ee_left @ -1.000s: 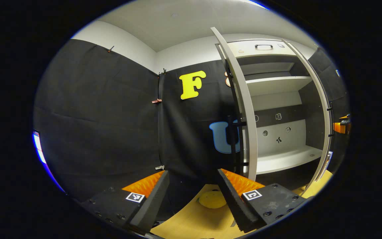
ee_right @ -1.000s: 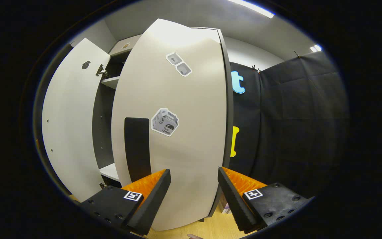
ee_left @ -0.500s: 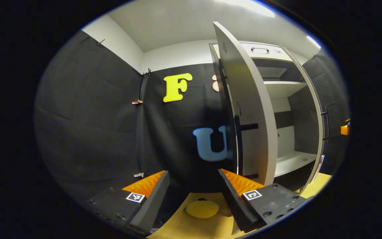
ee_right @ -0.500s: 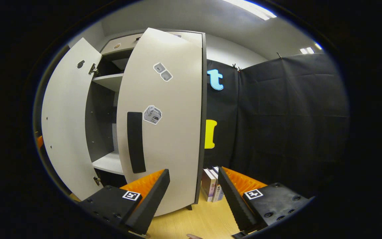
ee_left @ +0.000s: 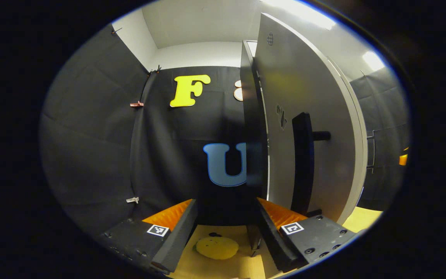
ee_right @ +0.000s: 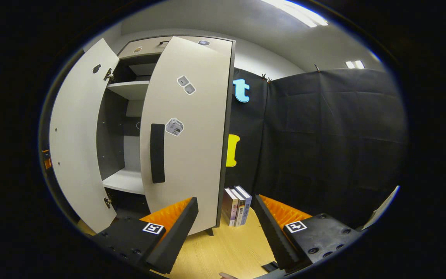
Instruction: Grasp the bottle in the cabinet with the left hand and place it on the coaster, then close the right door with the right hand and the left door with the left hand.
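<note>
The grey cabinet [ee_right: 130, 89] stands with its left door [ee_right: 76, 147] swung wide open, inner face and hinges showing. Its right door [ee_right: 192, 135], with a black handle [ee_right: 157, 153], lies nearly flat against the cabinet front. My right gripper [ee_right: 227, 228] is open and empty, some way back from that door. In the left gripper view I face the outer side of the left door [ee_left: 323, 116] and its black handle [ee_left: 302, 162]. My left gripper [ee_left: 225, 228] is open and empty, its right finger close to the door's lower edge. A yellow round pad [ee_left: 217, 248] lies on the wooden table below.
Several books [ee_right: 238, 205] stand on the wooden table [ee_right: 230, 248] right of the cabinet. Black cloth walls close in the booth on both sides. The inner shelves [ee_right: 124, 180] show bare between the doors.
My right gripper has drawn back from the right door, which now looks smaller. My left gripper has swung round the left door to its outer face, and the cabinet's inside has left its view.
</note>
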Tool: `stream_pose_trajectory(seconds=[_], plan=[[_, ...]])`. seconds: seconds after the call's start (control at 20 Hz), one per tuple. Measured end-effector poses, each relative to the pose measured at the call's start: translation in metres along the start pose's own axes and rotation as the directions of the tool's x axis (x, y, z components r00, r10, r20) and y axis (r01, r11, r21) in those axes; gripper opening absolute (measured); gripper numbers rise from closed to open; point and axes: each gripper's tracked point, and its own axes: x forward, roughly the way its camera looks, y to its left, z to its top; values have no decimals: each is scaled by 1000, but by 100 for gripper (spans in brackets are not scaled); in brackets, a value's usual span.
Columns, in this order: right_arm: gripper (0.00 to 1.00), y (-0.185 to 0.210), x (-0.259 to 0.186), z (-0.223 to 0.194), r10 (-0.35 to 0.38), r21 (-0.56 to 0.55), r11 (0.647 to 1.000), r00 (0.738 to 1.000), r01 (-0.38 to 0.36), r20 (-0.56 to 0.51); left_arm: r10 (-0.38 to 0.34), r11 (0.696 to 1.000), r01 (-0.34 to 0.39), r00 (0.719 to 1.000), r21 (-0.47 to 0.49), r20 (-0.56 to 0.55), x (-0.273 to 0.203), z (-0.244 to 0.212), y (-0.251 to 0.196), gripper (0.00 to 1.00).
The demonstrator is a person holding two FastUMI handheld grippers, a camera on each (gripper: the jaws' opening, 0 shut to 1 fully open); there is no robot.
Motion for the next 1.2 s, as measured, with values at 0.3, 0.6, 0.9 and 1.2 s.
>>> stream_pose_trajectory(seconds=[0.3, 0.6, 0.9, 1.2], plan=[[98, 6, 4, -8, 38, 22, 999, 999, -37, -24, 8, 999, -8, 1000, 49, 5, -2, 5, -10, 77], [98, 6, 23, -10, 99, 34, 995, 995, -98, -27, 0, 999, 0, 1000, 40, -4, -7, 5, -38, 78], [98, -6, 48, -3, 152, 52, 987, 988, -151, -11, -56, 998, 56, 998, 38, 3, -3, 7, -102, 78], [98, -22, 71, 7, 199, 64, 978, 980, -200, 20, -98, 994, 97, 995, 51, 18, 8, 14, -161, 79]])
